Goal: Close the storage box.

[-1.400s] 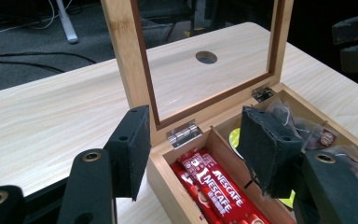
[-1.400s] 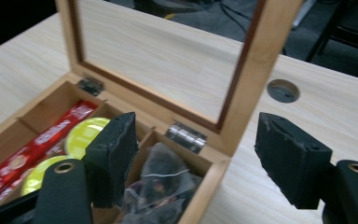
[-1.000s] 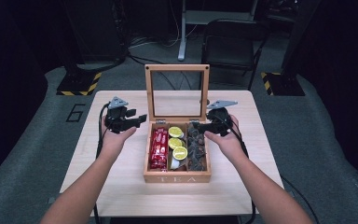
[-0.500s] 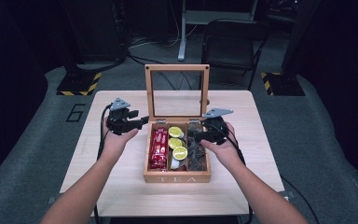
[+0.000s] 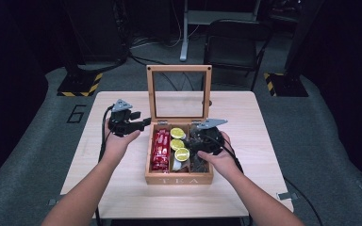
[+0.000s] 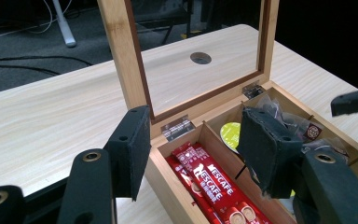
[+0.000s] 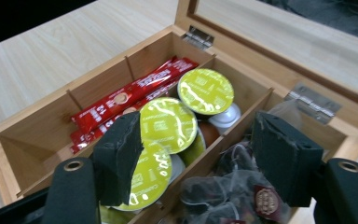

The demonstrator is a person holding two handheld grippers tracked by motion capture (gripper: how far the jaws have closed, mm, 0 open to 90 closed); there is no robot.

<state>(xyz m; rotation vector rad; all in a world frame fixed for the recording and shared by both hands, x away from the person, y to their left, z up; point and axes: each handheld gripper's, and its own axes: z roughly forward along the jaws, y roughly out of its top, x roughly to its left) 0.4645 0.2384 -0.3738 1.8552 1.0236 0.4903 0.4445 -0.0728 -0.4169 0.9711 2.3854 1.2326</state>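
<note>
Right gripper (image 5: 202, 141) has moved from box's 3 o'clock edge in over tea-bag compartment (image 7: 233, 193), fingers open, empty; pick likely next. Left gripper (image 5: 143, 123) open, idle at 9 o'clock.

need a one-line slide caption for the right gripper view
Open right gripper poised over a wooden tea box holding red Nescafe sticks, green-lidded capsules and pyramid tea bags.

Box (image 5: 179, 179) at the centre of the surface (image 5: 245, 188), lid (image 5: 179, 92) upright behind. Compartments, left to right: sachets (image 5: 160, 148), pods (image 5: 177, 143), tea bags (image 5: 199, 160).
</note>
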